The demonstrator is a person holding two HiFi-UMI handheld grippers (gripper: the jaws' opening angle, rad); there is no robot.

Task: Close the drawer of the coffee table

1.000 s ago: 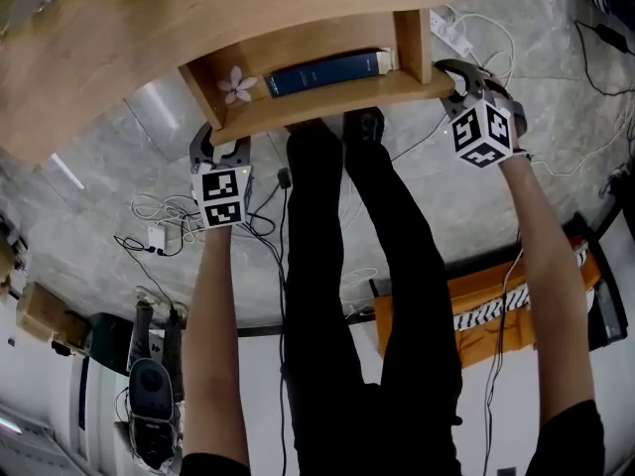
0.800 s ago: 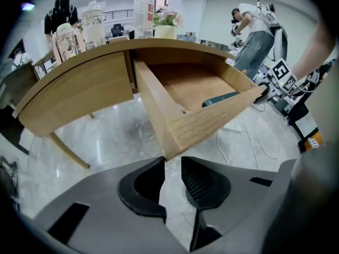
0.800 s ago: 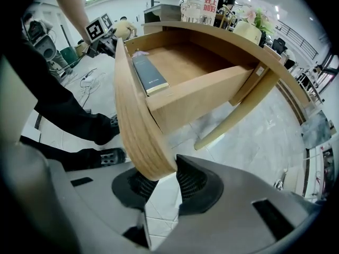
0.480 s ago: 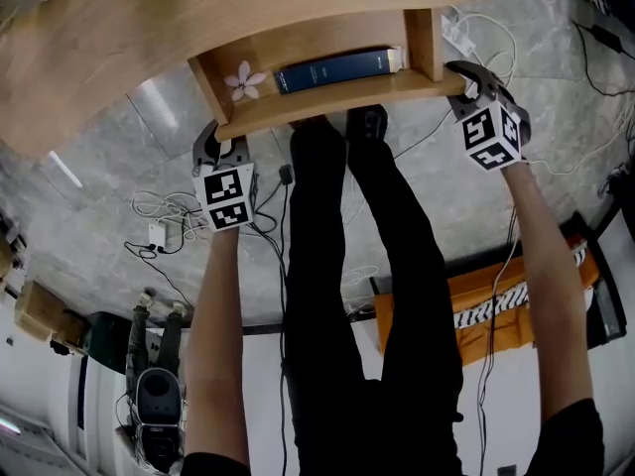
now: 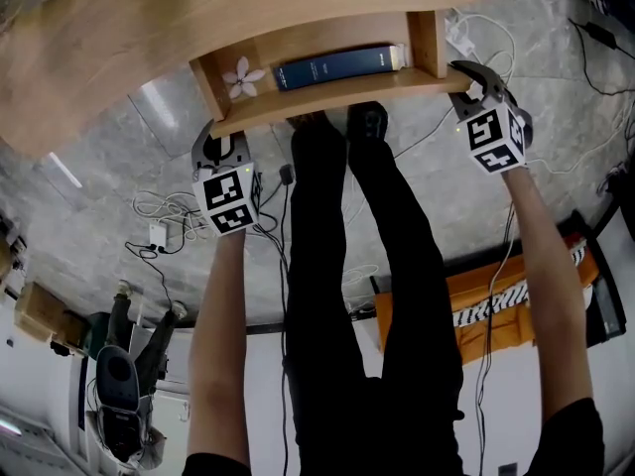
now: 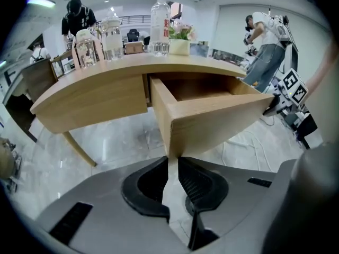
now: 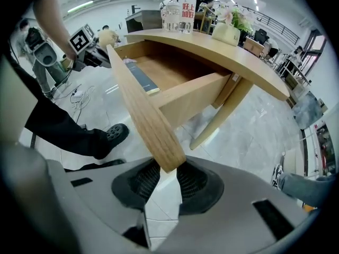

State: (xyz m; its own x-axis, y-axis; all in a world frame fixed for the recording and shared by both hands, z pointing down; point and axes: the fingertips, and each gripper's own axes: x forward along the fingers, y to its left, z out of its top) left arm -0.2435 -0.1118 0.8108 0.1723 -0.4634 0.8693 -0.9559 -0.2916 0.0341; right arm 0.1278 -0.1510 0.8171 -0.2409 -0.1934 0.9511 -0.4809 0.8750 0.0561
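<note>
We see the drawer (image 5: pixel 337 92) pulled out from under the worktop (image 5: pixel 149 38), a blue book (image 5: pixel 337 67) inside, the left hand-held gripper (image 6: pixel 173 160) pinched narrowly on one front corner and the right hand-held gripper (image 7: pixel 168 169) clamped on the other.

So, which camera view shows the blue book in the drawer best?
The head view: the blue book lies fully visible in the drawer. The right gripper view shows it foreshortened; the left gripper view misses it.

The person wears black trousers (image 5: pixel 367 296), black shoes (image 5: pixel 365 122) and short black sleeves (image 5: pixel 573 436), and the left tongs (image 5: pixel 220 139) and the right tongs (image 5: pixel 464 75) each have a grey shell (image 6: pixel 106 232), black ribbed pads (image 6: pixel 198 187) and a white cube (image 5: pixel 227 198) with black square markers.
</note>
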